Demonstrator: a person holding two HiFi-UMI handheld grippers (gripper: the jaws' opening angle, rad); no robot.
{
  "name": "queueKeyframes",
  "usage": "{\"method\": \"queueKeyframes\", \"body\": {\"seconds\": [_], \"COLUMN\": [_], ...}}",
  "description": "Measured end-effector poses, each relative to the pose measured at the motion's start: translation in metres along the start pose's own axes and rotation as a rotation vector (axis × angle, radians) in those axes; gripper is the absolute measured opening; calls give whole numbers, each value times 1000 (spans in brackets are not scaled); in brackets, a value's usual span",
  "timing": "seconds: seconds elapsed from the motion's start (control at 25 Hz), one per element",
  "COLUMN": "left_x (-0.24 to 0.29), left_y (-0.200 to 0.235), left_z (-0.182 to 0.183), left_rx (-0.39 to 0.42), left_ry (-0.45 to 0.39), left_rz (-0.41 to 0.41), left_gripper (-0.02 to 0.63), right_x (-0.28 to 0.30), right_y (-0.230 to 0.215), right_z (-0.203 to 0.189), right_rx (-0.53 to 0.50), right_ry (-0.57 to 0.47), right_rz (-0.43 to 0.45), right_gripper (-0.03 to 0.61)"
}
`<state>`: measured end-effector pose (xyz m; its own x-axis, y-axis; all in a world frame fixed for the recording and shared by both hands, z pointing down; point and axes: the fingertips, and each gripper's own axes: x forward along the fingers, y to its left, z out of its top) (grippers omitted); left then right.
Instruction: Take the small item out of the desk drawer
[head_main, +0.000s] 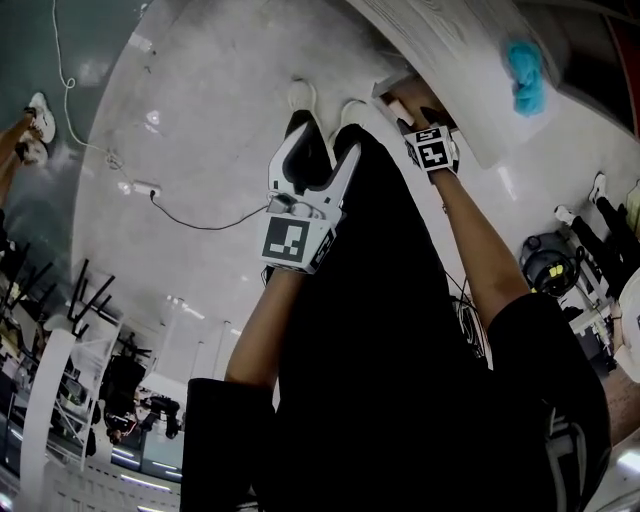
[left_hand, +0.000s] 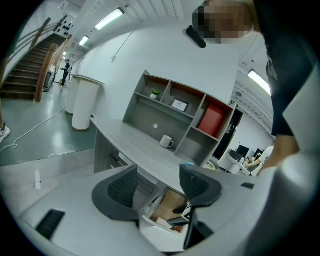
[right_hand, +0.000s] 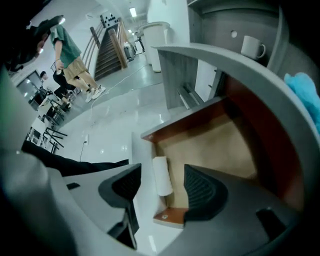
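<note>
The desk drawer (right_hand: 220, 145) stands pulled out, with a wooden floor and reddish-brown walls. A small white roll-shaped item (right_hand: 161, 175) lies inside it against the white front panel. My right gripper (right_hand: 162, 186) hovers open just above that item, one pad on each side, not touching it. In the head view the right gripper (head_main: 405, 112) reaches into the drawer (head_main: 392, 88) under the desk edge. My left gripper (head_main: 322, 145) is held open and empty over the floor, short of the desk. In its own view the left gripper (left_hand: 157, 187) looks at the drawer (left_hand: 167, 210) from a distance.
The grey desk (left_hand: 135, 145) carries a shelf unit (left_hand: 175, 112), a white mug (left_hand: 166, 142) and a blue cloth (head_main: 525, 75). A cable (head_main: 190, 215) runs across the pale floor. A person in a green shirt (right_hand: 67, 47) stands near a staircase behind.
</note>
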<state>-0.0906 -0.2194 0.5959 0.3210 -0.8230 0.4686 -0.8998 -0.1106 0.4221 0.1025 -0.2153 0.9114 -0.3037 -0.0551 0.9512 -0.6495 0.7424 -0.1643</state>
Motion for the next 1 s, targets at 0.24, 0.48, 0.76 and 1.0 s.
{"method": "queueKeyframes", "body": {"seconds": [0.24, 0.48, 0.76, 1.0], "left_x": [-3, -6, -7, -4], "left_y": [0, 0, 1, -2], "left_z": [-18, -25, -35, -45], "left_rx": [-23, -23, -28, -33], "left_ry": [20, 25, 32, 52], "left_rz": [15, 20, 32, 38], "left_gripper": [249, 249, 249, 249], "right_x": [28, 40, 53, 64], "right_y": [2, -4, -3, -8], "right_z": [-19, -32, -29, -28], "right_rx": [-33, -117, -193, -191], "right_ry": [74, 133, 149, 162], "right_rz": [29, 15, -14, -6], "right_gripper": [253, 236, 181, 169]}}
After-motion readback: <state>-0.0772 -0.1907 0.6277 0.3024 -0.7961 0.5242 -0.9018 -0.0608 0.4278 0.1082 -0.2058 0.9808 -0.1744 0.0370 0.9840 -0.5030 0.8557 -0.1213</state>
